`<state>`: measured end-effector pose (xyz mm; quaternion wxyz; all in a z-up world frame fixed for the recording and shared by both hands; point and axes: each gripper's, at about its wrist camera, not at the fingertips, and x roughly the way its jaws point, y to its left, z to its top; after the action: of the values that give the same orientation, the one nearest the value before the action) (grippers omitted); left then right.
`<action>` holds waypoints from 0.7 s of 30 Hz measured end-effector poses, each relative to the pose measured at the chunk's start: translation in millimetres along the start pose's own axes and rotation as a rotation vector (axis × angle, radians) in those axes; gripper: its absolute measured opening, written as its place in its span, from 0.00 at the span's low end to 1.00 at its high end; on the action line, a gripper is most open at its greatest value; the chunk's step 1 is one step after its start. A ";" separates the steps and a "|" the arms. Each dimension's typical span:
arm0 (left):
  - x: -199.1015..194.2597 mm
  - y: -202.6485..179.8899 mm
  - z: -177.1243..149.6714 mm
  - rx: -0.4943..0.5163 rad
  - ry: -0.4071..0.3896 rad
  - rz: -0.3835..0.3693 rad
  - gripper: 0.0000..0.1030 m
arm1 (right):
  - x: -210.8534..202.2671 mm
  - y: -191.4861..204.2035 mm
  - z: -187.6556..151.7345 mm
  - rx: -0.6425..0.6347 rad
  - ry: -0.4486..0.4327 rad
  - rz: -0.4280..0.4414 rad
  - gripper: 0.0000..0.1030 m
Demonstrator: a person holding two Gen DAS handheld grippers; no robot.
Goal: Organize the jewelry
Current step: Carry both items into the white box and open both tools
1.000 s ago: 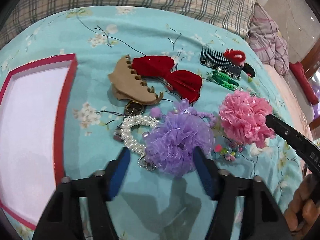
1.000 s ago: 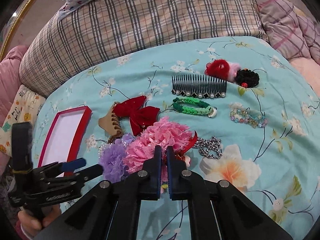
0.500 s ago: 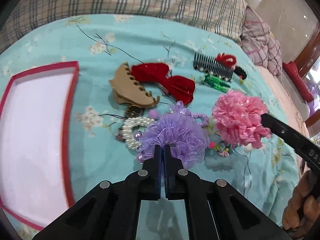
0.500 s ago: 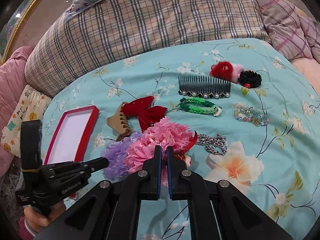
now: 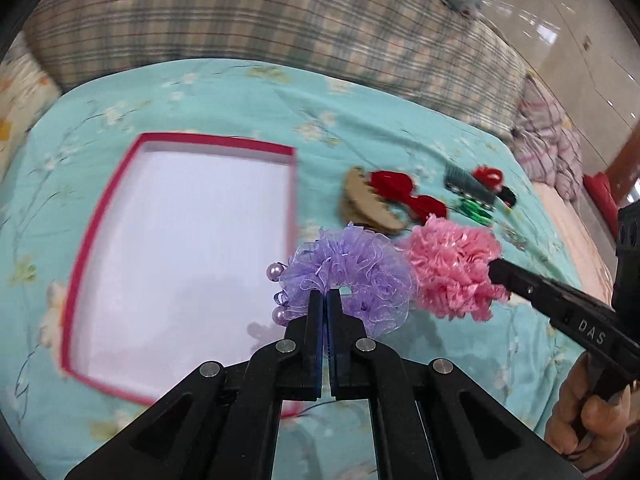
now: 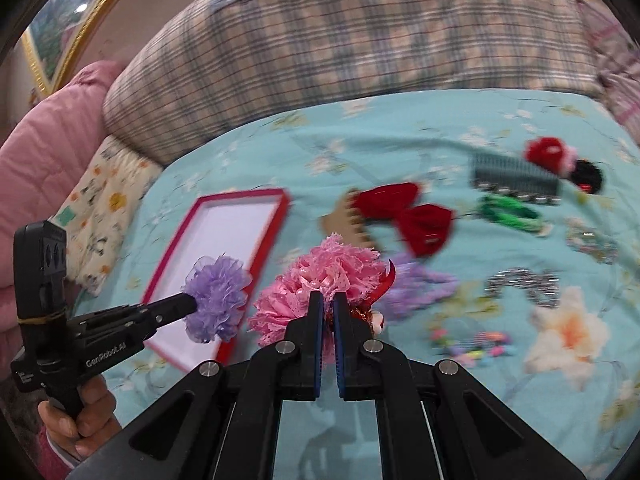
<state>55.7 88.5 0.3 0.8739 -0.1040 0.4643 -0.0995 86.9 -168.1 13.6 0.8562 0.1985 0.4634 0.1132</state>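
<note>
The left hand-held gripper (image 5: 325, 300) clamps the purple scrunchie (image 5: 352, 268) over the red-rimmed box's (image 5: 182, 142) right edge; the right hand-held gripper (image 6: 327, 302) pinches the pink scrunchie (image 6: 320, 280) above the bed (image 6: 400, 128).

Left of the jaws, the red-rimmed tray (image 5: 294, 184) appears unobstructed; scattered hair accessories (image 6: 404, 216) crowd the bed (image 5: 224, 92) ahead-right.

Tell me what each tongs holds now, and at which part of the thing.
The left tongs pinch the purple scrunchie at its near ruffled edge. The right tongs pinch the pink scrunchie at its near edge.
</note>
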 end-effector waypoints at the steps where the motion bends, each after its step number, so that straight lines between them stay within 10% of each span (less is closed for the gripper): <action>1: -6.0 7.5 -2.4 -0.011 -0.005 0.009 0.00 | 4.9 9.4 -0.7 -0.012 0.009 0.017 0.04; 21: -23.5 103.9 -37.2 -0.218 0.068 0.148 0.00 | 119.9 125.7 -38.4 -0.161 0.240 0.197 0.04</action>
<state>19.9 191.2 -29.9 0.8460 -0.1605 0.5083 0.0131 118.8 -1.2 -39.1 0.7925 0.1586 0.5302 0.2563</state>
